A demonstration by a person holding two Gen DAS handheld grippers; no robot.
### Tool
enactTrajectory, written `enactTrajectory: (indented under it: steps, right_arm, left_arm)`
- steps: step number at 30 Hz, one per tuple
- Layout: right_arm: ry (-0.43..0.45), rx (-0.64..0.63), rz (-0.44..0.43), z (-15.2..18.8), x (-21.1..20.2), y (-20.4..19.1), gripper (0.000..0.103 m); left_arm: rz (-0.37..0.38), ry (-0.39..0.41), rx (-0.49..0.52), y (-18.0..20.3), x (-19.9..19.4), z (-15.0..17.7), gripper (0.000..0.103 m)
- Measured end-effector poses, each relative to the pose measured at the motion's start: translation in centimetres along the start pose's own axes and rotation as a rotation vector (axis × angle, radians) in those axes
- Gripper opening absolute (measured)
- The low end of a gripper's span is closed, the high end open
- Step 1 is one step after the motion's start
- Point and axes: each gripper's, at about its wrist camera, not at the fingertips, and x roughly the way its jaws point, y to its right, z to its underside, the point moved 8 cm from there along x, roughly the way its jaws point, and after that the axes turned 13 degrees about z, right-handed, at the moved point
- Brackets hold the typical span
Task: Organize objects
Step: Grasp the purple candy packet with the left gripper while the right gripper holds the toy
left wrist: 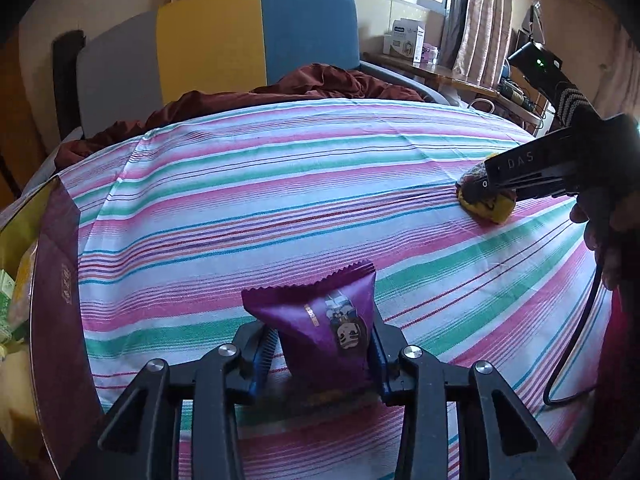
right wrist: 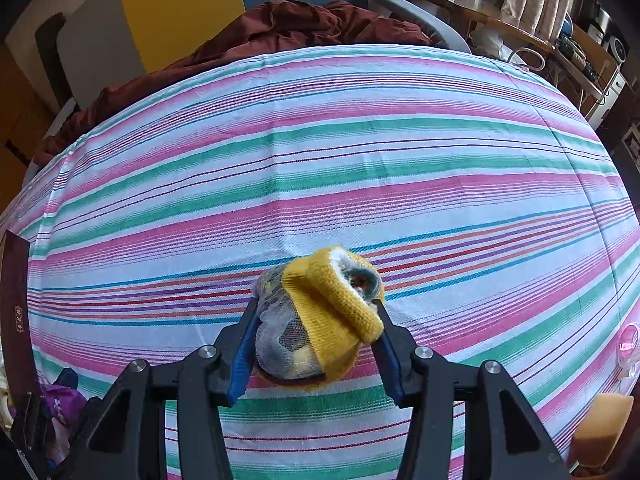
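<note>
Left gripper [left wrist: 320, 354] has its jaws clamped on a purple snack packet [left wrist: 326, 320], held just over the striped sheet [left wrist: 280, 184]. Right gripper [right wrist: 316, 340] is closed around a rolled yellow-and-grey sock [right wrist: 316, 320], low at the sheet, maybe touching it, hard to tell. A maroon box [left wrist: 54, 300] sits at the left edge with stuff inside.

The middle of the striped sheet [right wrist: 320, 160] lies bare and wide. A maroon box [left wrist: 56, 300] walls the left edge; rumpled red bedding [left wrist: 320, 80] and the headboard [left wrist: 256, 36] block the far side.
</note>
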Motion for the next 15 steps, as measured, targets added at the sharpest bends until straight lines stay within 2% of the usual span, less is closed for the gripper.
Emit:
enactTrajectory:
  steps: [8, 15]
  right_arm:
    - [0.013, -0.001, 0.012, 0.54, -0.37, -0.3, 0.051]
    - [0.015, -0.005, 0.015, 0.55, -0.76, -0.6, 0.047]
  left_arm:
    - [0.017, 0.021, -0.025, -0.3, 0.06, -0.05, 0.038]
    - [0.073, 0.043, -0.072, -0.83, -0.14, 0.03, 0.038]
